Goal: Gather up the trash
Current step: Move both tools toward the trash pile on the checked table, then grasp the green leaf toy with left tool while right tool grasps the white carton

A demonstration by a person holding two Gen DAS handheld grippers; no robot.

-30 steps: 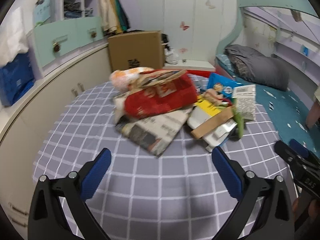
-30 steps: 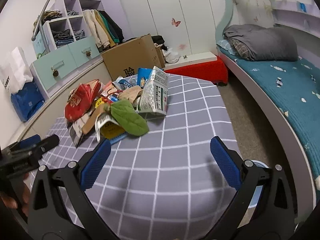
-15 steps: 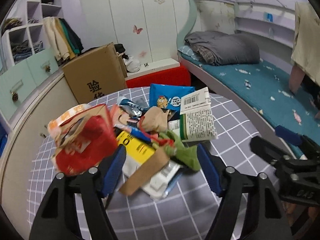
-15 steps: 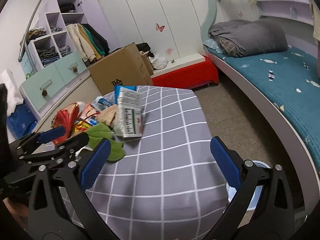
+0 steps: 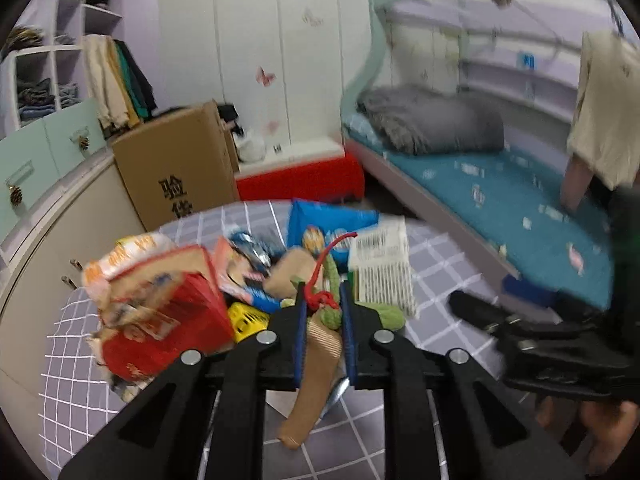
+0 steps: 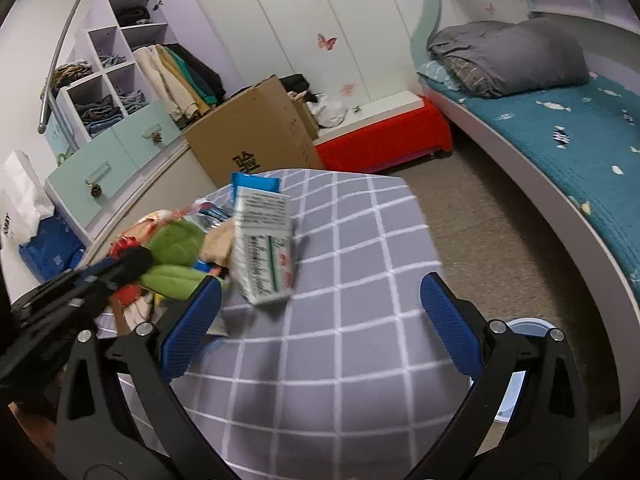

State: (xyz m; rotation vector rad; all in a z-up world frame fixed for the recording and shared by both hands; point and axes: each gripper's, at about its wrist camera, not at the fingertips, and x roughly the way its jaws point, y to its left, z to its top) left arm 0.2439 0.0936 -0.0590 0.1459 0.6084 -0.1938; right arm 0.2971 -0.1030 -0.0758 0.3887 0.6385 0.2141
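A pile of trash lies on the grey checked table [image 6: 344, 360]: a red packet [image 5: 168, 320], a blue snack bag [image 5: 320, 228], a white carton [image 5: 384, 268] and a green cloth [image 6: 176, 248]. My left gripper [image 5: 323, 312] is shut on the green cloth with its red string [image 5: 320, 300] and a brown cardboard strip [image 5: 316, 364], at the pile's near edge. My right gripper [image 6: 320, 320] is open and empty above the table, right of the pile; the white carton [image 6: 264, 248] stands just beyond it. The left gripper also shows in the right wrist view [image 6: 100, 276].
A cardboard box [image 6: 248, 140] stands behind the table, next to a red low platform [image 6: 384, 140]. A bed with a teal cover [image 6: 580, 140] runs along the right. A round white bin [image 6: 524, 364] sits on the floor by the table's right edge. Drawers and shelves [image 6: 112, 140] line the left.
My left gripper has moved into the pile and shut on the green cloth and cardboard strip. My right gripper has stayed open, shifting slightly over the table.
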